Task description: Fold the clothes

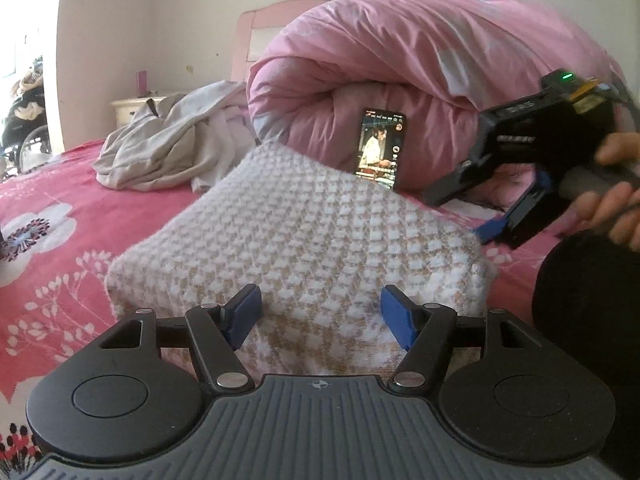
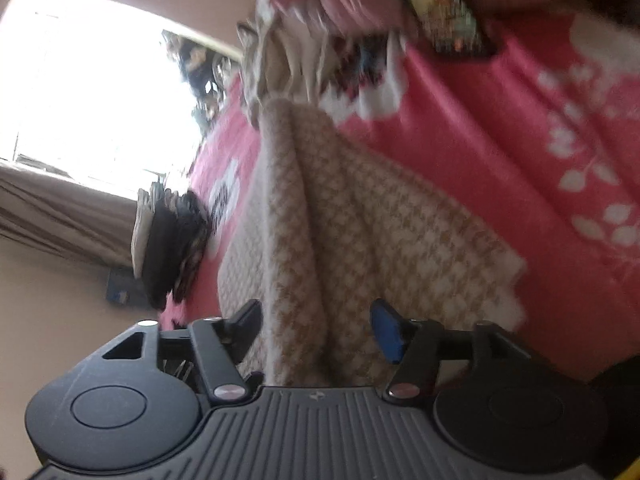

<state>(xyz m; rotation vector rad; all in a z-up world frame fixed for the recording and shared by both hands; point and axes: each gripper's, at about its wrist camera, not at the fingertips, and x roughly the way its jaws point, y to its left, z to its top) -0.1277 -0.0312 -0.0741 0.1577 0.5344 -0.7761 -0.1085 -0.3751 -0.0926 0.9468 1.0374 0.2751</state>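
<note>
Judging by the scene, we are partway through the pile. Our knitted sweater [image 1: 296, 236], white with a tan houndstooth pattern, lies on the bed [image 1: 60, 200] as a compact folded bundle, its layers doubled over each other; the right wrist view shows one folded edge standing up as a ridge along the middle [image 2: 304, 208]. That garment looks nearly done, perhaps needing only a last flattening or a move to the stack.

Our left hand-held gripper [image 1: 320, 314] hovers just above the near edge of the sweater with its jaws apart and nothing pinched between the blue pads. Our right hand-held gripper [image 2: 316, 328] has its jaws spread too; the knit ridge runs between them, but the pads do not press on it. In the left wrist view the right tool sits off to the right of the sweater, held in a hand [image 1: 616, 200].

Still to do: a heap of pale grey clothes [image 1: 168, 148] lies crumpled farther up the bed, beside the rolled pink duvet [image 1: 420, 68]. A phone [image 1: 380, 148] leans against that duvet, screen lit. What appears to be a small stack of finished items [image 2: 172, 248] rests near the bed's far edge.
</note>
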